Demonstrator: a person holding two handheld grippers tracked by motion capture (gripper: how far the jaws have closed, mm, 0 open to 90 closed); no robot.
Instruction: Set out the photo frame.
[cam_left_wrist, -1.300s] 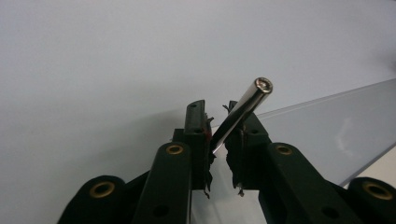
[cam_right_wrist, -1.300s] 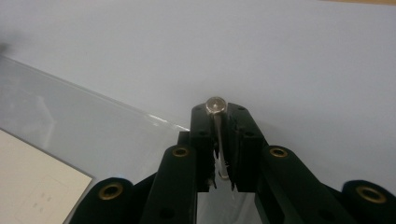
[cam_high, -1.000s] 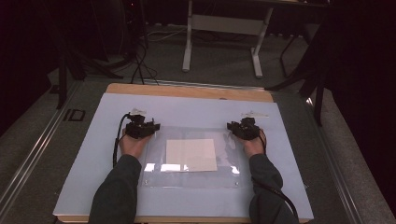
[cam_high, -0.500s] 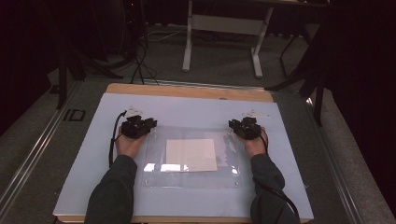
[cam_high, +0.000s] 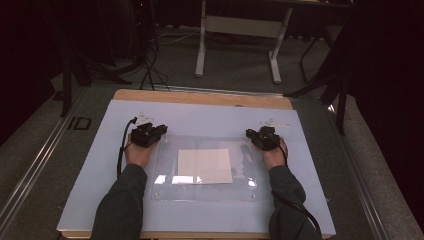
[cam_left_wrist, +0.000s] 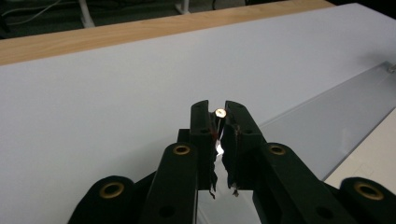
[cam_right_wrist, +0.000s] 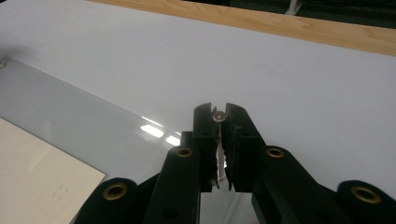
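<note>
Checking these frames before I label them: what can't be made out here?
- Printing on the white paper under the clear sheet: too small and faint in the right gripper view.
- Left gripper pads on the sheet's corner stud: jaws hide the contact.
- Right gripper: the same at its stud.
- Sheet's near edge: washed out by glare in the high view.

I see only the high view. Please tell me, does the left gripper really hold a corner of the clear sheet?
Observer: Yes. The left gripper has just been closing its jaws on the clear sheet, around a small metal stud.
Operator: And the right one?
Observer: The right gripper has just closed too, over a second stud at its corner.
Operator: Is the paper blank?
Observer: No, the paper carries faint marks, too small to read.
</note>
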